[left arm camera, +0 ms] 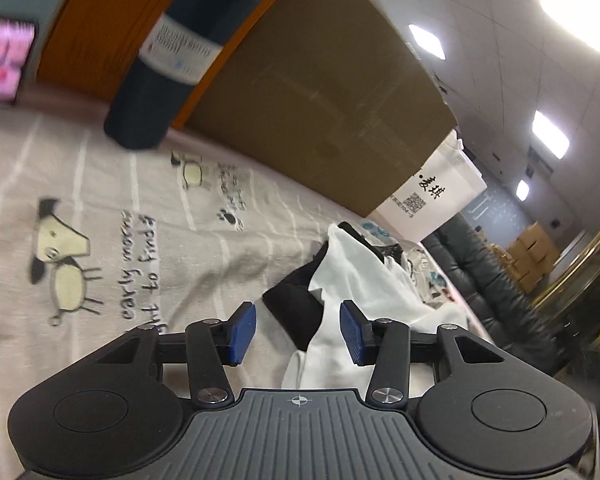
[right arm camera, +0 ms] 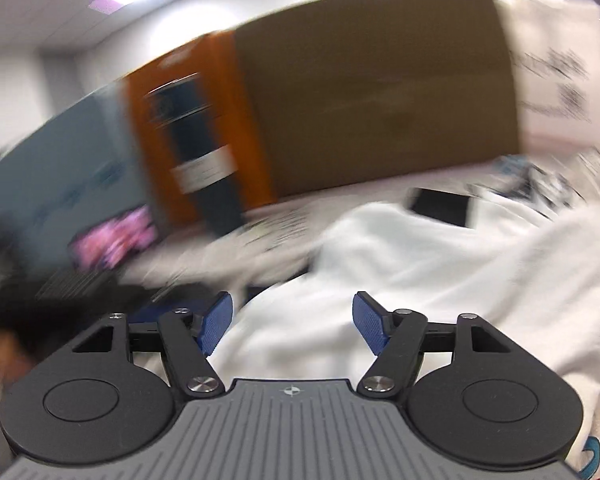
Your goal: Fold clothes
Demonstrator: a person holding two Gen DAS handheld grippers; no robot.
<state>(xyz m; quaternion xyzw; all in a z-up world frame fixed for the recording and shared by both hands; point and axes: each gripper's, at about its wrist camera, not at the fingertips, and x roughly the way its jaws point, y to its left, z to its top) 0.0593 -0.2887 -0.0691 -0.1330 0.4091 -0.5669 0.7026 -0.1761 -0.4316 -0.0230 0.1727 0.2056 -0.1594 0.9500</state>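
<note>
A crumpled white garment with black parts [left arm camera: 348,280] lies on a grey sheet printed with cartoon dogs [left arm camera: 100,220]. My left gripper [left arm camera: 298,330] is open and empty, just above the garment's near end, blue pads [left arm camera: 244,332] apart. In the blurred right wrist view the same white garment [right arm camera: 420,272] fills the middle and right. My right gripper [right arm camera: 292,324] is open and empty right over the white cloth. A black patch [right arm camera: 440,204] shows on the garment farther back.
A large brown cardboard box [left arm camera: 320,88] and a white box [left arm camera: 432,196] stand along the bed's far edge. A dark rolled mat with a label [left arm camera: 172,60] leans against an orange panel [left arm camera: 96,28]. A black sofa [left arm camera: 496,280] lies beyond. A lit screen [left arm camera: 4,64] sits far left.
</note>
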